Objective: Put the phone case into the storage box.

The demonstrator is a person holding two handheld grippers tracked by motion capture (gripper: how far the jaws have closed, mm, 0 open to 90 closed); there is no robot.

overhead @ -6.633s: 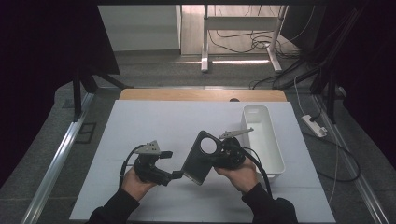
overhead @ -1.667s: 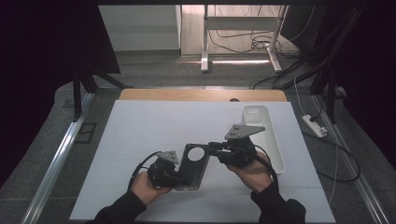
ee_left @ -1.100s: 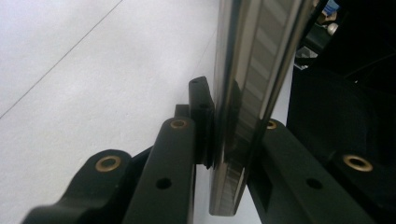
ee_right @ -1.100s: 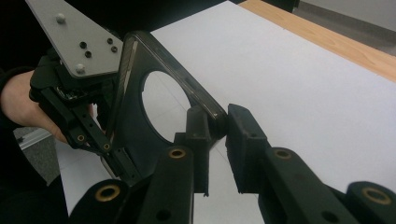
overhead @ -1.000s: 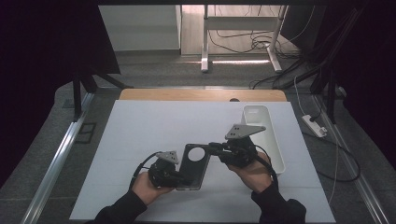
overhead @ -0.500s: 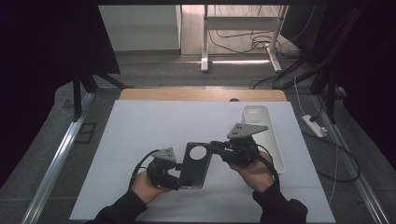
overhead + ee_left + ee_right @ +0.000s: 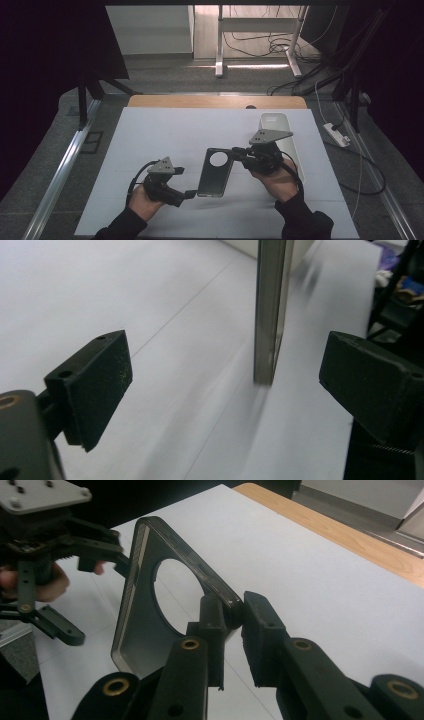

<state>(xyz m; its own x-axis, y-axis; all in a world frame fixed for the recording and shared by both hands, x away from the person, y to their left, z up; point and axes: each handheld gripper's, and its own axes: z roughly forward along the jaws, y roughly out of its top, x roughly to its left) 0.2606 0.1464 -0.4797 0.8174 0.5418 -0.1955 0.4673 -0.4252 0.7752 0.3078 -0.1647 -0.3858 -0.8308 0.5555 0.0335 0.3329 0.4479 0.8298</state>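
A dark phone case (image 7: pixel 216 172) with a round hole lies tilted near the middle of the white table. My right gripper (image 7: pixel 237 151) is shut on its far corner; in the right gripper view the pads (image 7: pixel 260 625) pinch the rim of the case (image 7: pixel 145 630). My left gripper (image 7: pixel 187 194) sits at the case's near end, and its jaws have just been opening. In the left gripper view the case (image 7: pixel 270 315) stands edge-on between and just ahead of the wide-apart pads (image 7: pixel 95 385), touching neither. The left gripper (image 7: pixel 87 592) also appears beyond the case.
A long white tray (image 7: pixel 280 130) stands right behind my right hand. A bare wooden strip (image 7: pixel 215 101) runs along the table's far edge. The white sheet (image 7: pixel 165 135) covers the table on the left and at the back.
My left gripper opened, let go of the case's near end and drew back a little toward the left. The right gripper kept its hold on the case.
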